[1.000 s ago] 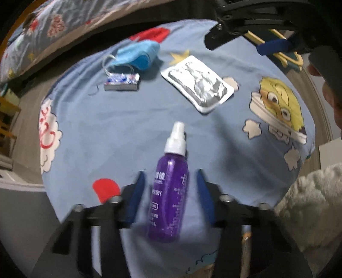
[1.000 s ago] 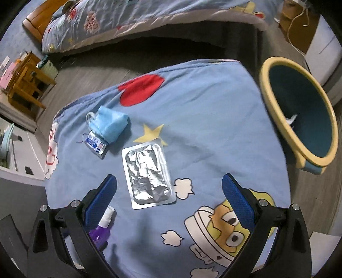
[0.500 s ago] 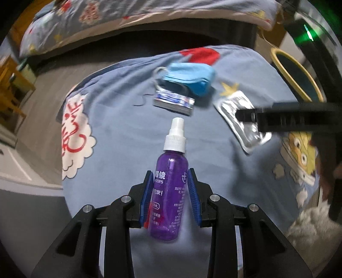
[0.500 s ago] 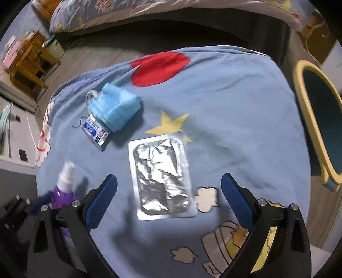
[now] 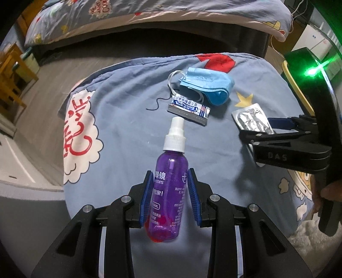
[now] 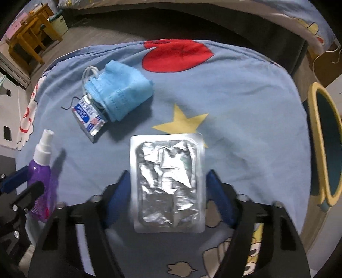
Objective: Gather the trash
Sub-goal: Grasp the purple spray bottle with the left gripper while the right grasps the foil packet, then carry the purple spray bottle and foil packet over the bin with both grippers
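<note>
The purple spray bottle point(image 5: 171, 190) lay flat on the blue cartoon-print cloth point(image 5: 128, 119) covering the bench, its white nozzle pointing toward 12 o'clock. The left gripper point(image 5: 171, 192) pinched it, one blue pad pressed to each side of the body. In the right wrist view the same bottle point(image 6: 41, 171) sat at the far 9 o'clock edge, with the left gripper's dark frame around it

The silver foil packet point(image 6: 167, 181) lay flat near the middle of the cloth. The right gripper point(image 6: 167, 192) straddled it with its jaws spread, a blue pad just beside each long edge; I could not tell whether the pads touched it. From the left wrist view the packet point(image 5: 252, 119) showed at 3 o'clock, partly hidden behind the right gripper's frame

Toward 12 o'clock from the bottle lay a small blue-and-white wrapper point(image 5: 188, 107), and just beyond it, overlapping its far edge, a crumpled blue face mask point(image 5: 207, 83) with white ear loops. A loose dark thread point(image 5: 159, 102) curled beside the wrapper

A yellow-rimmed bin point(image 6: 325, 149) with a dark teal inside stood off the bench at 3 o'clock in the right wrist view. A bed point(image 5: 149, 19) with a matching patterned cover ran across the 12 o'clock background, and a wooden table point(image 6: 27, 40) stood at 10 o'clock
</note>
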`<state>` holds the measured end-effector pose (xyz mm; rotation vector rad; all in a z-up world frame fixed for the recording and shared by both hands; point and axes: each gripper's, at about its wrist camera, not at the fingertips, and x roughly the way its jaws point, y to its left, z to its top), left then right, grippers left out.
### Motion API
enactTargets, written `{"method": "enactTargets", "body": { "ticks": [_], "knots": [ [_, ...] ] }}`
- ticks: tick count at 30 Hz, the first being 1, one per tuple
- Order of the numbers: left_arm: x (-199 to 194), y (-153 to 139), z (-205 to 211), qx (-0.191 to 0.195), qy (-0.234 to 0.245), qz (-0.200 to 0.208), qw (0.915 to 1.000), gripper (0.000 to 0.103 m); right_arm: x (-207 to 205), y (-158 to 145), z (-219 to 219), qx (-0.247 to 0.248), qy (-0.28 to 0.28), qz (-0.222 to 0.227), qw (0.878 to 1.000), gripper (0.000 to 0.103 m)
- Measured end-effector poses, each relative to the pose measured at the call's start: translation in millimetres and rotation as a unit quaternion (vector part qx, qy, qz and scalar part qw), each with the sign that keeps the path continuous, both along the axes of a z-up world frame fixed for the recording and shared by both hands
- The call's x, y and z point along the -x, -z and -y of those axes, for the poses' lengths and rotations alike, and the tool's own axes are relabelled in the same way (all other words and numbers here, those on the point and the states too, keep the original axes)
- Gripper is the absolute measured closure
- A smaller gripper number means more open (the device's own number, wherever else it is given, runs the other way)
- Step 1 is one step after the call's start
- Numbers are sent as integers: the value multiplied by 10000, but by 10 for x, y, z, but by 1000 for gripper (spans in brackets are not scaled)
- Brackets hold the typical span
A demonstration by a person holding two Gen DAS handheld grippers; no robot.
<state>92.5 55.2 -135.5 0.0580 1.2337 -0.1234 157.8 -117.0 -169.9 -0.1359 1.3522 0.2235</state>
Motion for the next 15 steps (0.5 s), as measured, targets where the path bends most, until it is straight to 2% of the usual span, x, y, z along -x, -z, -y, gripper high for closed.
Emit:
{"method": "enactTargets", "body": {
  "ticks": [3, 6, 9, 15],
  "knots": [
    [-10, -23, 12, 2, -1, 41, 10000, 69, 15, -53, 104, -1, 50, 29, 10000, 36],
    [8, -67, 15, -11, 21, 108, 9999, 69, 29, -209, 221, -188, 181, 123, 9996, 36],
    [3, -112, 15, -16, 1, 169, 9999, 70, 42, -370, 201, -176, 166, 301, 9993, 36],
    [-19, -300, 90, 54, 34, 476, 9988, 70, 150, -917, 547, -474, 369, 838, 9947, 36]
  ]
}}
